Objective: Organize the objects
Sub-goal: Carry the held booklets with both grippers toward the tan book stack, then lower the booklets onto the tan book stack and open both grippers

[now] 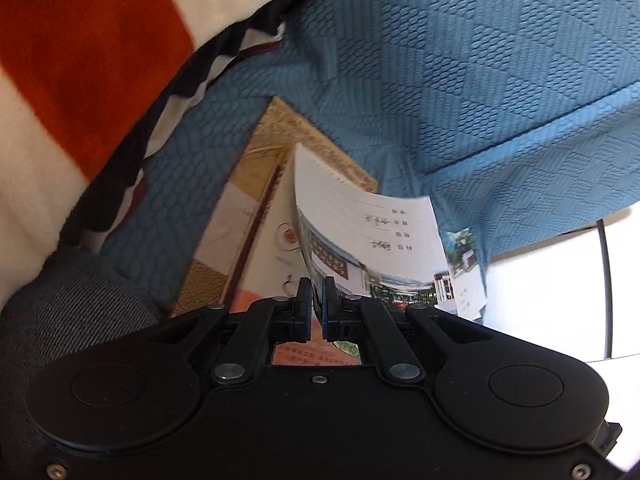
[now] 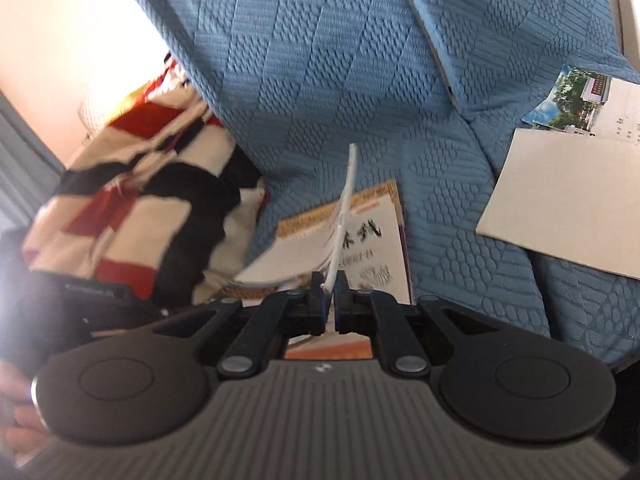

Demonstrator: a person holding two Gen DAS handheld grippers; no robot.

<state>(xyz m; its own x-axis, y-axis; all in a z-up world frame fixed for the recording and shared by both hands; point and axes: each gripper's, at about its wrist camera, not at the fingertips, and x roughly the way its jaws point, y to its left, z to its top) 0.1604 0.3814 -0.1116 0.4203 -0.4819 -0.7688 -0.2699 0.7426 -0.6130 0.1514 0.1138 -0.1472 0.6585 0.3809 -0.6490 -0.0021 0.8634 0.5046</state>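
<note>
The left gripper is clamped on the lower edge of a thin booklet, which rises ahead of it and bows to the right. The right gripper pinches a similar white booklet seen edge-on, its pads nearly together on the paper. Just beyond and below both lies a larger book on the blue sofa, with a striped blanket to the left and loose papers off to the right. The risks, as I judge them: such a narrow pinch lets floppy paper slip or crease, the free edge may catch on the book when lowered, and a booklet dropped early would slide off crooked.
</note>
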